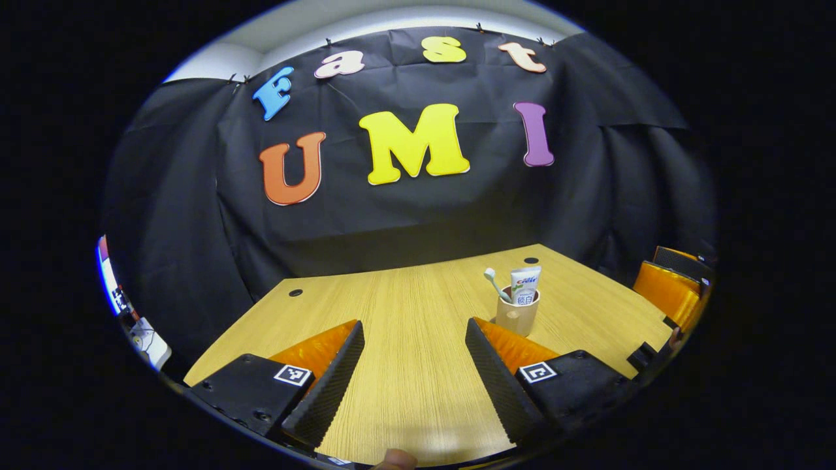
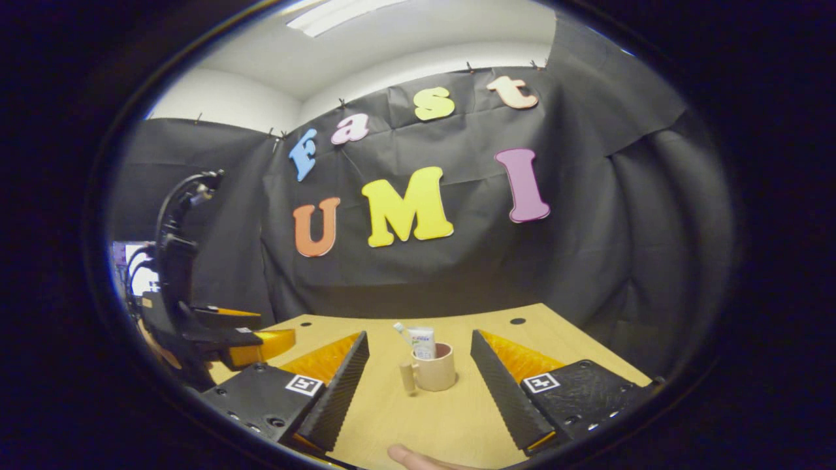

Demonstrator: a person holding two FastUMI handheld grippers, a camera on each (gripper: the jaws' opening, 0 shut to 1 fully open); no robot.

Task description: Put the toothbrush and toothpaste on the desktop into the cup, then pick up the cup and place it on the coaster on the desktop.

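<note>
Cup [image 2: 436,373]: upright on the tabletop [image 2: 418,424], at lower centre of the right gripper view, framed between the right tongs' fingers but farther off, handle out toward frame left.
Toothbrush [image 2: 400,329]: stands in the cup, head up, leaning toward frame left.
Toothpaste [image 2: 423,342]: stands in the cup beside the brush, long axis near vertical.
Coaster: hard to make out; a thin dark edge at the cup's foot may be it, cannot tell.
Right tongs [image 2: 418,372]: spread wide, holding nothing; cup straight ahead along the fingers.
Left tongs [image 1: 415,362]: spread wide, holding nothing; in the left gripper view the cup sits right of centre, just beyond the right-hand finger, so off to one side of the line of reach.
Nearer hand: judged the right, since the cup lies dead ahead of it.
Stage: brush and paste already lie in the cup; whether the cup rests on the coaster is not settled, so fits either cup awaiting its lift or cup already set down.
Writing: tube shows printed lettering, too small to make out; square markers on both tongs.
</note>
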